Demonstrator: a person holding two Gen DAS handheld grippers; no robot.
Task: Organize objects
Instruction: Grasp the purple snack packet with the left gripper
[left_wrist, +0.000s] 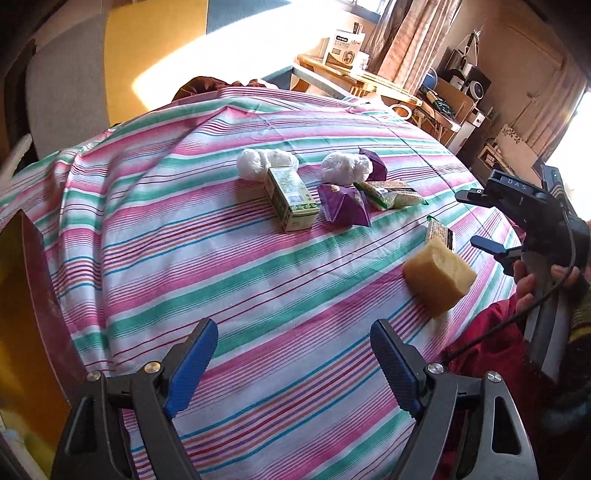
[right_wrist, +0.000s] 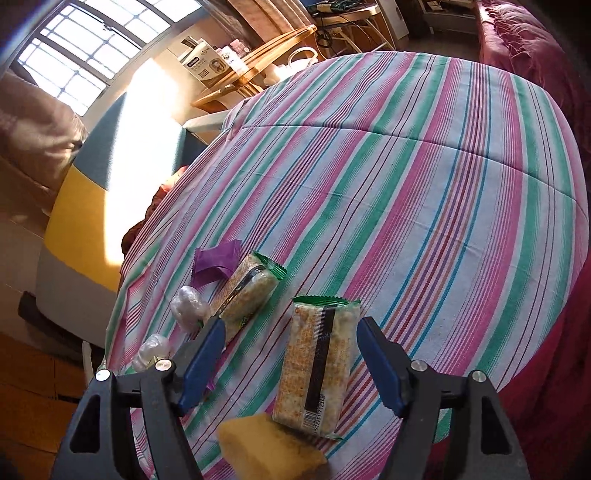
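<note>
I see the striped cloth (right_wrist: 424, 184) spread wide; on it, beside the yellow sponge block (right_wrist: 266, 446), lies the cracker packet (right_wrist: 317, 365), light, crinkly, brittle inside; I'd pinch its long sides. Right gripper (right_wrist: 291, 365) straddles it, fingers apart; left gripper (left_wrist: 293, 363) gapes, empty.

Your left gripper (left_wrist: 293, 363) hangs tilted downward, jaws spread wide and empty. Your right gripper (right_wrist: 291, 360) also tilts down, jaws apart, your hand (left_wrist: 532, 284) wrapping its handle.
</note>
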